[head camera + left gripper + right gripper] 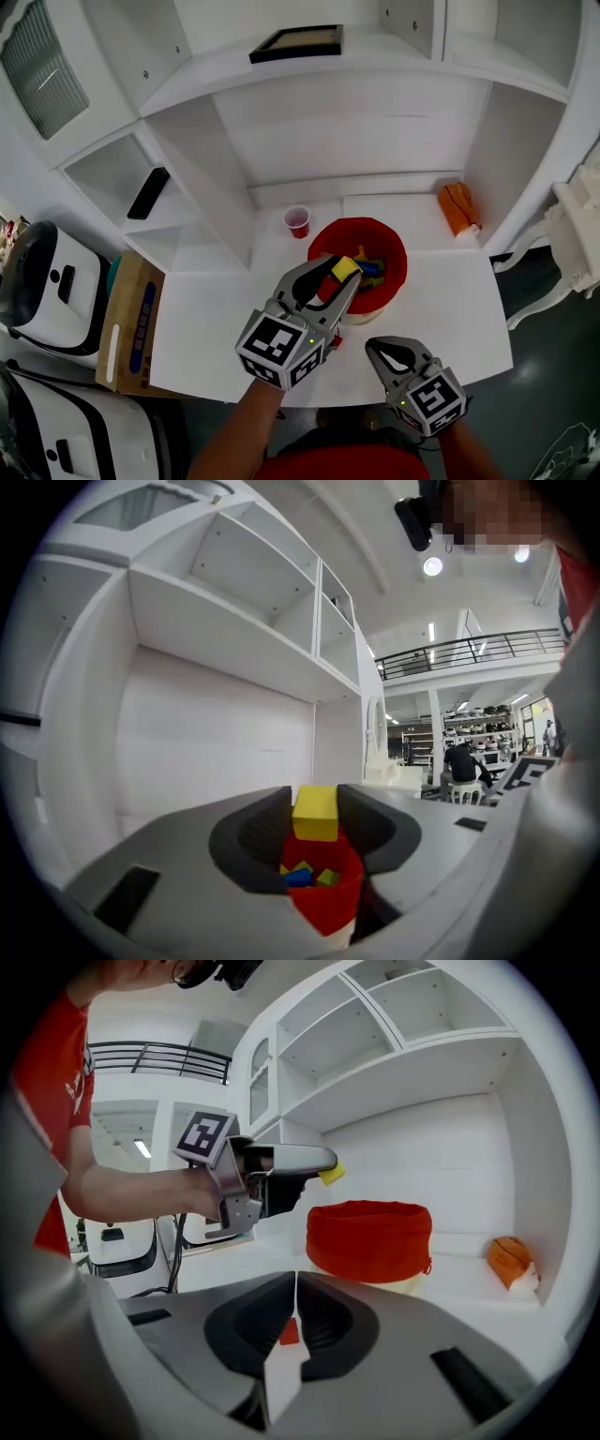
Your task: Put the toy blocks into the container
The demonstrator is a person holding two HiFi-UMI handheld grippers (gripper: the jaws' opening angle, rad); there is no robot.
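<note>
My left gripper (pixel 339 274) is shut on a yellow block (pixel 345 269) and holds it over the rim of the red container (pixel 323 240). In the left gripper view the yellow block (pixel 316 814) sits between the jaw tips, above the red container (pixel 328 904), which holds blue, green and yellow blocks (pixel 300 877). My right gripper (pixel 372 346) hovers low near the table's front edge, its jaws almost together with only a thin slit and nothing held. Past the right gripper (pixel 296 1281) a small red block (pixel 289 1331) lies on the table, with the container (pixel 367 1237) behind it.
A red cup (pixel 297 221) stands behind the container on the white table (pixel 450 309). An orange object (pixel 457 208) lies at the back right. White shelves surround the table, with a black frame (pixel 297 43) on top. A cardboard box (pixel 129 323) and white appliances (pixel 52 281) are on the left.
</note>
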